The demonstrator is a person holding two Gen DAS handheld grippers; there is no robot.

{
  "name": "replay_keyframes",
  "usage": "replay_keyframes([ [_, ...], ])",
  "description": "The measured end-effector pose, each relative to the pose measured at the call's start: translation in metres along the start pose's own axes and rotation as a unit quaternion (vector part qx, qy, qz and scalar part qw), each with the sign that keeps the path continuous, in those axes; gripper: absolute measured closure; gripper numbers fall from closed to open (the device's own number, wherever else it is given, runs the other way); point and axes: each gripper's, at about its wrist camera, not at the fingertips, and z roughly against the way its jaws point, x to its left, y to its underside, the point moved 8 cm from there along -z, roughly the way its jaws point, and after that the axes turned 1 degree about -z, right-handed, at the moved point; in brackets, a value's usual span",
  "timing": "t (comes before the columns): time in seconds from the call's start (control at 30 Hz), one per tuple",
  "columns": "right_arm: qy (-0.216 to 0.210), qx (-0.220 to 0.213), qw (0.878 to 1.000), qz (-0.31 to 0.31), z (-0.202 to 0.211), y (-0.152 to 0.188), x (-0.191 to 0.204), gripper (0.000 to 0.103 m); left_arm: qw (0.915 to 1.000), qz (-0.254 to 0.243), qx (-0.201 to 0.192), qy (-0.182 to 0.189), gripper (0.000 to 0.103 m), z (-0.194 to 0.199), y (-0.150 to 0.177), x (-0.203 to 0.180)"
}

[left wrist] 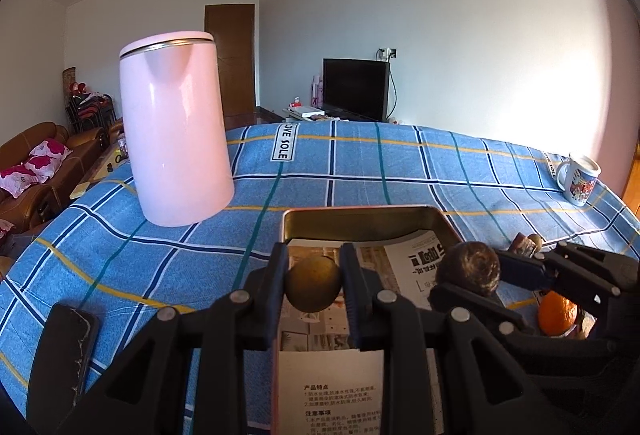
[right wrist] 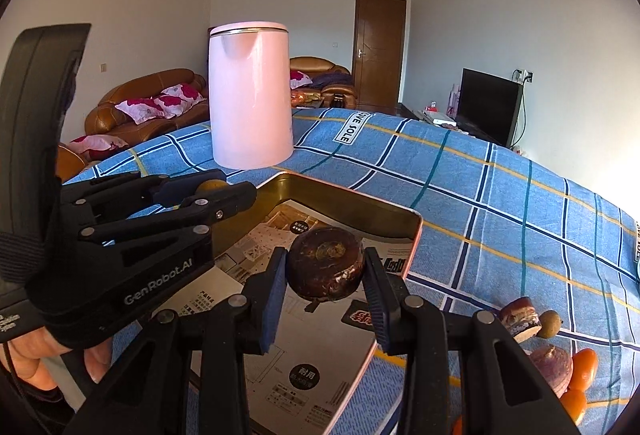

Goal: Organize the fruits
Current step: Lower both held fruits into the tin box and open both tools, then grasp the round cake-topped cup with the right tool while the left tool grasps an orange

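Observation:
A shallow metal tray (left wrist: 362, 219) lined with printed paper lies on the blue checked cloth; it also shows in the right wrist view (right wrist: 348, 201). My left gripper (left wrist: 314, 285) is shut on a small round brown-yellow fruit (left wrist: 313, 283) above the tray's left side. My right gripper (right wrist: 325, 271) is shut on a dark brown flattened round fruit (right wrist: 325, 263) above the tray's right part. The right gripper (left wrist: 486, 275) and its dark fruit (left wrist: 468, 267) also show in the left wrist view. The left gripper (right wrist: 208, 191) shows at left in the right wrist view.
A pink kettle (left wrist: 176, 151) stands behind the tray. A mug (left wrist: 578, 177) sits at the far right edge. A black phone (left wrist: 66, 351) lies at left. Right of the tray lie a brown fruit piece (right wrist: 520, 317), a purple bulb (right wrist: 554, 365) and orange fruits (right wrist: 582, 369).

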Motion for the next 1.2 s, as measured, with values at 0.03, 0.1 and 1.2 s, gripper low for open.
replay_keyframes([
  [0.03,0.001,0.003,1.000,0.001,-0.002,0.001,0.002,0.064,1.0000,0.001,0.001,0.001,0.075,0.001,0.001,0.001],
  [0.1,-0.002,0.012,1.000,0.002,-0.006,0.003,0.004,0.064,1.0000,0.002,0.004,0.001,0.075,0.002,0.003,0.003],
  [1.2,0.079,0.075,0.991,-0.082,0.087,0.108,-0.095,0.053,0.9957,-0.052,-0.020,0.075,0.005,0.057,0.023,-0.109],
])
